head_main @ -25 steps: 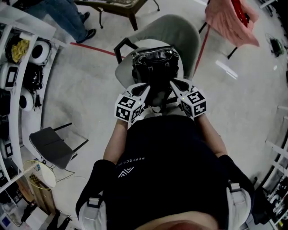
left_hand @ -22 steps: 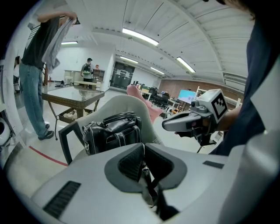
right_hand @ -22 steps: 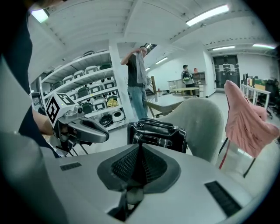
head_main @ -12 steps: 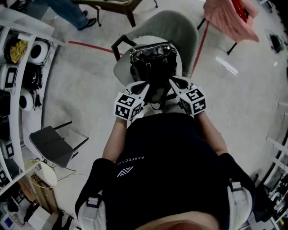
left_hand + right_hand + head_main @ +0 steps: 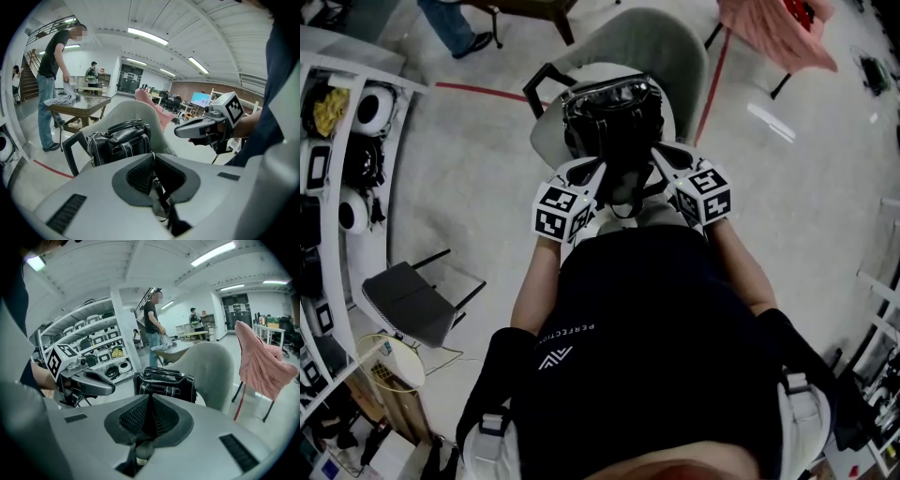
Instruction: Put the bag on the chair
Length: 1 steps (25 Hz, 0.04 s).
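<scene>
A black handbag [image 5: 614, 117] with white stitching stands upright on the seat of a grey shell chair [image 5: 670, 56]. My left gripper [image 5: 596, 176] and right gripper [image 5: 664, 171] sit side by side at the bag's near side, both shut. In the left gripper view a thin black strap [image 5: 159, 192] runs between the closed jaws of the left gripper [image 5: 153, 161], and the bag [image 5: 119, 143] sits just beyond. In the right gripper view the right gripper [image 5: 150, 404] is closed with a bit of strap at the jaws' base; the bag [image 5: 166, 383] rests against the chair back [image 5: 211, 369].
White shelves [image 5: 337, 141] with helmets and gear line the left side. A dark folded stand [image 5: 408, 305] sits on the floor at the left. A pink cloth [image 5: 778, 37] hangs over another chair at the top right. A person [image 5: 54, 89] stands at a table behind.
The whole head view has shifted a little, so chair, bag and grippers appear slightly higher. Relative to the chair, the grippers and bag keep their places.
</scene>
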Motion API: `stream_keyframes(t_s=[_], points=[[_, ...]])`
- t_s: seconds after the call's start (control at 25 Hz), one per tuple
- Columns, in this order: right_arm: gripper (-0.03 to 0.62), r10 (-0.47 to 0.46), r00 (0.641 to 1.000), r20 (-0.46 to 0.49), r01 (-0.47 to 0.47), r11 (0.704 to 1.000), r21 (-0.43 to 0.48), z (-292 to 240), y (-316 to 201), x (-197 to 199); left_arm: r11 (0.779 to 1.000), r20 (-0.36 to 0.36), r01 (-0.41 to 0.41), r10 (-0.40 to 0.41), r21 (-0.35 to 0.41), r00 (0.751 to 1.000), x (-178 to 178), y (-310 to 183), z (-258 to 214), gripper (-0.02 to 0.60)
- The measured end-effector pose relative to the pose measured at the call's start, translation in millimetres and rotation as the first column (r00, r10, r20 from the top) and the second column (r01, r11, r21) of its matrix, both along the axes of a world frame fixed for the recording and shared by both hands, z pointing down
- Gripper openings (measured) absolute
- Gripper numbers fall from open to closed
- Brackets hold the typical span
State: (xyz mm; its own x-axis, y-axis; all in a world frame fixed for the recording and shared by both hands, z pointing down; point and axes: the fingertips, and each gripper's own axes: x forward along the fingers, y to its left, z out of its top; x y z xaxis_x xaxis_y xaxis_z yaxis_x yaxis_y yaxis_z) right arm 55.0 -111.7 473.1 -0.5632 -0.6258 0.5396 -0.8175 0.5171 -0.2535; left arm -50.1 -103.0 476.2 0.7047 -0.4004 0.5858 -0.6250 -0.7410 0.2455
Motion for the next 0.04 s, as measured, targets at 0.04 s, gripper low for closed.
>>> stream_keyframes(t_s=[0.04], points=[[0.048, 0.0, 1.0, 0.002, 0.0, 1.0, 0.001, -1.4, 0.2, -0.2, 1.0, 0.001, 0.001, -0.001, 0.001, 1.0, 0.3, -0.2, -1.5, 0.026]])
